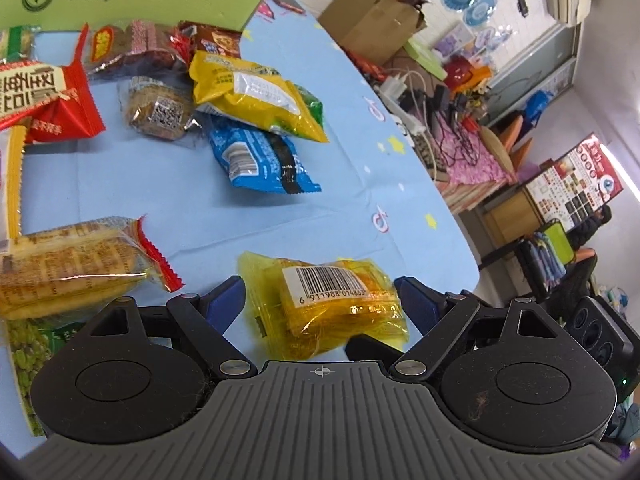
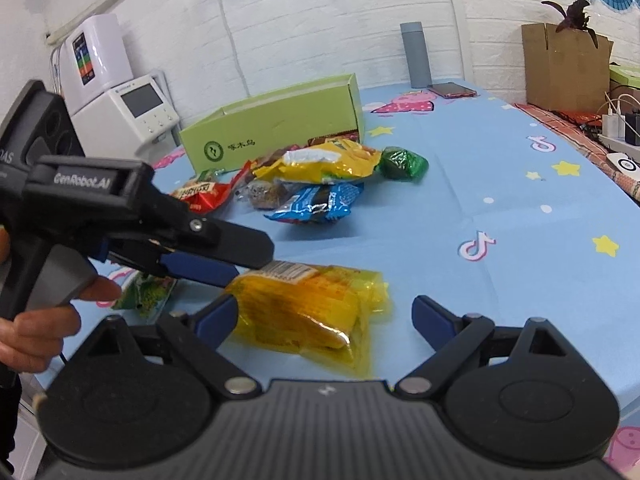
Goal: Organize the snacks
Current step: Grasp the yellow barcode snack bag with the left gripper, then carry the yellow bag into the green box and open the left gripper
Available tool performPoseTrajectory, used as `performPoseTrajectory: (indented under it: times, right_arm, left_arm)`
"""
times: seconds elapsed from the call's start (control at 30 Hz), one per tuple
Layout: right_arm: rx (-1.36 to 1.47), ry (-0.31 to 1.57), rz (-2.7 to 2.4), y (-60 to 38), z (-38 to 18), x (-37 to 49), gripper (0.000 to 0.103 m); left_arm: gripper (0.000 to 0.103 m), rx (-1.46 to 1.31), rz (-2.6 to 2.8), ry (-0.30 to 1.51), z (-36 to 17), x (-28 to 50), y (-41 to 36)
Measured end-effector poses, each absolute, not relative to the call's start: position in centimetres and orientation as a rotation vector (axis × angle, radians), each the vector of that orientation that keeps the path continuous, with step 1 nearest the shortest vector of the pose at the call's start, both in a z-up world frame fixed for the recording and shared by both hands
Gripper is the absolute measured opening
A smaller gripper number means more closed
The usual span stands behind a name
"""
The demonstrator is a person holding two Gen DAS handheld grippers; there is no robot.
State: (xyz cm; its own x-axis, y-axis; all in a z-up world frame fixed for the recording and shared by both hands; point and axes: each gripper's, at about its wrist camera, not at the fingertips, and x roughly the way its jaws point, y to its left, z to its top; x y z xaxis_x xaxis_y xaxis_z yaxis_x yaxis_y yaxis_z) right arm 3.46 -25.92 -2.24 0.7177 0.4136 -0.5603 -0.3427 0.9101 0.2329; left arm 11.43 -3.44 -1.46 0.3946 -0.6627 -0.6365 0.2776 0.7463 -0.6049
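Observation:
A clear yellow snack pack with a barcode (image 1: pixel 332 304) lies on the blue tablecloth (image 1: pixel 224 220) between the wide-apart fingers of my left gripper (image 1: pixel 320 300), which is open around it. The same pack (image 2: pixel 308 312) lies between the open fingers of my right gripper (image 2: pixel 324 316). The left gripper's fingertips (image 2: pixel 240 252) come in from the left and reach the pack's far left end. A green open box (image 2: pixel 276 124) stands at the back, with a pile of snacks in front: a yellow bag (image 2: pixel 320 164), a blue pack (image 2: pixel 316 202), a red pack (image 2: pixel 200 194).
A wafer pack (image 1: pixel 68 264) and a green pea bag (image 1: pixel 28 356) lie at my left. The table edge (image 1: pixel 460 216) curves on the right, with clutter beyond. A grey flask (image 2: pixel 416 56), a phone (image 2: pixel 452 90) and a cardboard box (image 2: pixel 564 64) stand at the back.

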Motion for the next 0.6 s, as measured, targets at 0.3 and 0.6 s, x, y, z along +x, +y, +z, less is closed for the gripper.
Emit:
performPoseTrajectory:
  times: [0.3,0.6]
  right_arm:
    - [0.070,0.648,0.431,-24.7,-2.2,3.5,0.070]
    - [0.017,0.522,0.468,-22.8,2.4,8.1,0.072]
  left_arm:
    - [0.028,-0.481,-0.602,0.995,-1.8,11.9,-2.8]
    - [0.029,-0.485,-0.570,0.852,4.2,16.3,-0.6]
